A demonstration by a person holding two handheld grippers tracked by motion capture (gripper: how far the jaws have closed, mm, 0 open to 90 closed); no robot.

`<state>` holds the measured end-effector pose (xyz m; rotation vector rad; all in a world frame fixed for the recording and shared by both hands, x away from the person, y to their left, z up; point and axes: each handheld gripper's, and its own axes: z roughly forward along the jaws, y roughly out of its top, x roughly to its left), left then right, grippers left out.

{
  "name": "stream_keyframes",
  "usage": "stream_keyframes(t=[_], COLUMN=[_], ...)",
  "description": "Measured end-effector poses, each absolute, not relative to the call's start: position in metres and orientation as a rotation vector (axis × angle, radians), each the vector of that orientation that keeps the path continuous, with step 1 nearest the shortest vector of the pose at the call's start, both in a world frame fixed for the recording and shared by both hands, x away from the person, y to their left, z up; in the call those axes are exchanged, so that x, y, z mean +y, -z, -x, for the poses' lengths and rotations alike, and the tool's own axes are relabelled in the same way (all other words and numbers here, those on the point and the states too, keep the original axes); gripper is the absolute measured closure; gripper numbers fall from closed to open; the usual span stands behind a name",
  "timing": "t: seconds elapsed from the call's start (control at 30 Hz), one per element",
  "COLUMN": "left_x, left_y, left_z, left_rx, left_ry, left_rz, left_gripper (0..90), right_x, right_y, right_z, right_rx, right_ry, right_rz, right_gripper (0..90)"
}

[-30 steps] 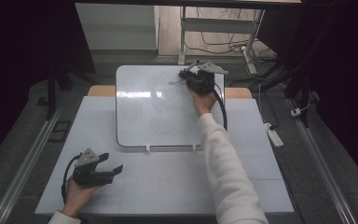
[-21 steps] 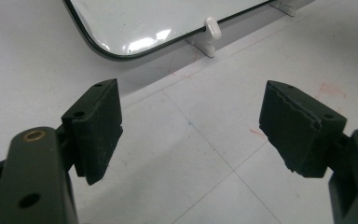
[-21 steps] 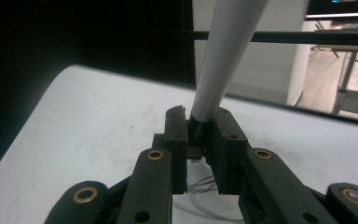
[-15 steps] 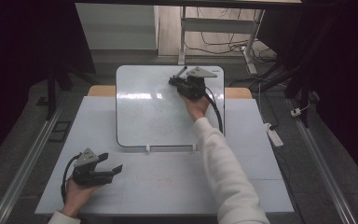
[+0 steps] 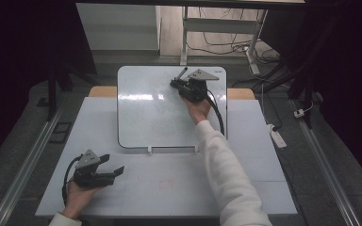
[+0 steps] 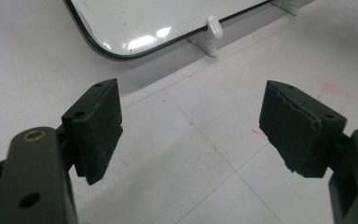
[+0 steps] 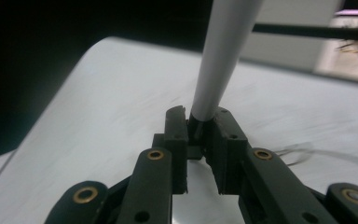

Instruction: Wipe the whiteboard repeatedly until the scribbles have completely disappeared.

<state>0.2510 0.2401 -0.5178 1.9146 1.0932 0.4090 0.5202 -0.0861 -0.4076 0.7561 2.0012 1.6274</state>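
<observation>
right claw [image 5: 179, 84] clamped on marker [image 7: 223, 51], shifted toward 9 o'clock across whiteboard [image 5: 146, 117]; left claw [image 5: 111, 165] wide, unmoved on table [image 5: 179, 188].

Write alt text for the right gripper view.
The right gripper is clamped on the dark end of a grey-white marker that slants up out of frame, above a glossy whiteboard. Dark surroundings lie beyond the board's edge.

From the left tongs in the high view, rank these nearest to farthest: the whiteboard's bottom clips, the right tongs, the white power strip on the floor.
1. Whiteboard's bottom clips, just up and right of the left tongs.
2. Right tongs, over the whiteboard's upper right, shut on a marker.
3. White power strip, on the floor off the table's right edge.
</observation>
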Motion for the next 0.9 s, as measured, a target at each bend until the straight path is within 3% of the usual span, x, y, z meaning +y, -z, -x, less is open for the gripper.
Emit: stream_keyframes(t=[0.27, 0.47, 0.63, 0.8, 0.9], left_x=[0.241, 0.242, 0.241, 0.241, 0.241], left_y=[0.518, 0.518, 0.518, 0.517, 0.518], left_z=[-0.252, -0.251, -0.251, -0.25, -0.251], left_rx=[1.094, 1.092, 1.094, 1.093, 1.096], left_ry=[-0.405, -0.409, -0.409, -0.414, -0.417], left_rz=[-1.917, -1.91, -1.916, -1.91, -1.912], left_gripper=[22.2, 22.2, 22.2, 22.2, 22.2], right_x=[-0.073, -0.093, -0.083, -0.119, -0.118], right_y=[0.413, 0.405, 0.409, 0.394, 0.396], right_z=[-0.514, -0.524, -0.515, -0.528, -0.526], right_rx=[2.03, 1.94, 2.033, 1.869, 1.902], right_ry=[-1.622, -1.665, -1.586, -1.605, -1.595], right_rz=[-0.717, -0.837, -0.721, -0.901, -0.876], right_gripper=[77.5, 77.5, 77.6, 77.5, 77.5])
